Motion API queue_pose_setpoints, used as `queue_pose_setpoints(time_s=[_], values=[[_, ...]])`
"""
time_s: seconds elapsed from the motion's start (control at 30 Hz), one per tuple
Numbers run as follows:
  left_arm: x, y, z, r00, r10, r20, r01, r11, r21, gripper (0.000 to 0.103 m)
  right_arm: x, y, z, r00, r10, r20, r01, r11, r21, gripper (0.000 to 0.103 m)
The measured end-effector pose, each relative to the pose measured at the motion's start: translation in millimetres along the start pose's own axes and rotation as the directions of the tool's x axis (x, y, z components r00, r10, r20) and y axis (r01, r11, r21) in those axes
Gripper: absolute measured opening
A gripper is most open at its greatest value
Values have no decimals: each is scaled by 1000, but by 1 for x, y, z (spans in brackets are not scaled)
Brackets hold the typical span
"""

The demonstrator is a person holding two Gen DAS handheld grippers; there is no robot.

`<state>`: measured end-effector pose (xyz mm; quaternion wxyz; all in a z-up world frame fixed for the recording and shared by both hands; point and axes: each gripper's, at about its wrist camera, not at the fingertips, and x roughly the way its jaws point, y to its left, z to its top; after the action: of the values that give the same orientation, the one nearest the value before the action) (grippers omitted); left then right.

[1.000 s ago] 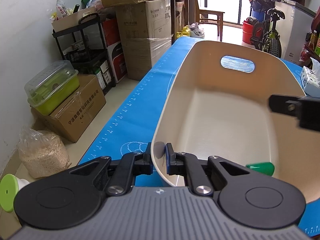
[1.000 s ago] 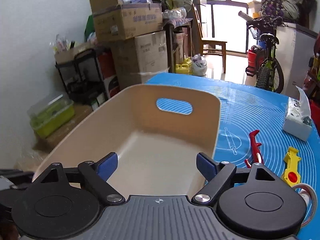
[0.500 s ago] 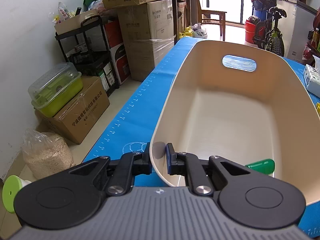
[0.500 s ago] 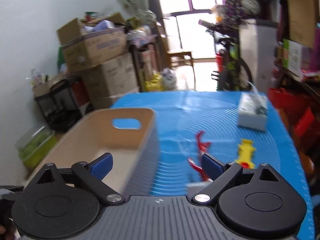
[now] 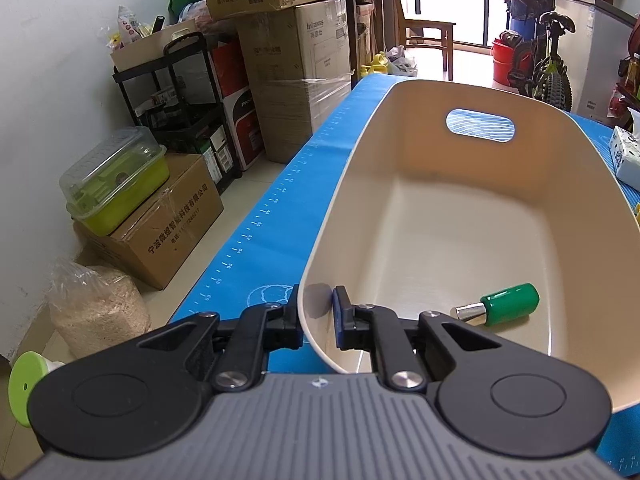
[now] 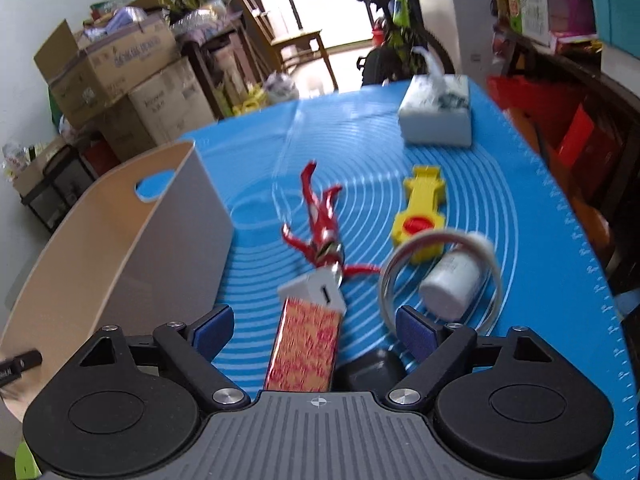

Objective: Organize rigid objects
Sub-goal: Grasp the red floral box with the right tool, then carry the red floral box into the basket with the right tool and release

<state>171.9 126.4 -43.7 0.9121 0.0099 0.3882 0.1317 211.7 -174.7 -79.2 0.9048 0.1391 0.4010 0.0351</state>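
My left gripper (image 5: pixel 316 312) is shut on the near rim of a beige bin (image 5: pixel 460 216), one finger outside, one inside. A green-handled tool (image 5: pixel 504 305) lies inside the bin near the front. In the right wrist view the bin (image 6: pixel 120 232) stands at the left. My right gripper (image 6: pixel 312 330) is open and empty above a red patterned box (image 6: pixel 306 348). Ahead of it lie a white charger (image 6: pixel 314 286), a red figure (image 6: pixel 322 224), a yellow toy (image 6: pixel 420 216), a white bottle (image 6: pixel 452 278) and a ring of tape (image 6: pixel 440 272).
A tissue box (image 6: pixel 436 116) stands at the far end of the blue mat (image 6: pixel 360 152). A dark round object (image 6: pixel 370 370) lies just under the right gripper. Cardboard boxes (image 5: pixel 296 64), a black shelf cart and a bicycle stand beyond the table.
My right gripper has swung from over the bin to the right, above the loose objects on the mat. The left gripper still holds the bin rim.
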Motion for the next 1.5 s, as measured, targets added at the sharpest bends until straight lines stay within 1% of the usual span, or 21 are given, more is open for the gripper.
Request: queue_pose_setpoints(time_s=[0.13,0.17,0.23,0.27,0.3,0.33,0.4,0.57,0.8,0.93,1.07,1.17,1.27,1.5], values=[[0,0,0,1000,-3,1,3,1000,2,17,9,10,-6,999,-11,-30,10,999,-37,83],[0,0,0,1000,-4,1,4,1000,3,17,12,11,-8,999,-10,-36,9,999,-40,79],[0,0,0,1000,-5,2,5,1000,5,17,16,13,-9,999,-14,-47,11,999,-51,68],[-1,0,0,1000,-6,2,6,1000,4,17,17,14,-11,999,-13,-53,10,998,-57,54],[-1,1,0,1000,-6,2,6,1000,4,17,19,15,-12,998,-15,-59,11,998,-62,48],[0,1,1,1000,-7,1,7,1000,3,17,19,16,-13,998,-7,-59,3,998,-63,48],[0,0,1,1000,-6,1,6,1000,3,17,16,16,-12,999,-14,-51,11,998,-63,45],[1,1,1,1000,-7,-4,7,1000,0,16,4,11,-7,1000,1,-14,-1,1000,-20,44],[2,1,1,1000,-7,-4,7,1000,0,16,-11,13,1,1000,15,26,-15,1000,5,44],[2,1,1,1000,-8,-4,8,1000,0,16,-24,17,8,997,34,76,-36,999,21,44],[2,1,1,1000,-7,-4,7,1000,0,16,-40,25,15,987,63,148,-69,997,32,44],[2,0,1,1000,-7,-5,7,1000,-2,16,-49,35,17,977,66,202,-72,997,23,44],[2,0,0,1000,-8,-6,8,1000,-1,16,-55,43,21,969,92,228,-102,994,31,44],[3,-1,-1,1000,-9,-8,9,1000,-3,16,-59,74,26,950,150,273,-157,988,7,44]])
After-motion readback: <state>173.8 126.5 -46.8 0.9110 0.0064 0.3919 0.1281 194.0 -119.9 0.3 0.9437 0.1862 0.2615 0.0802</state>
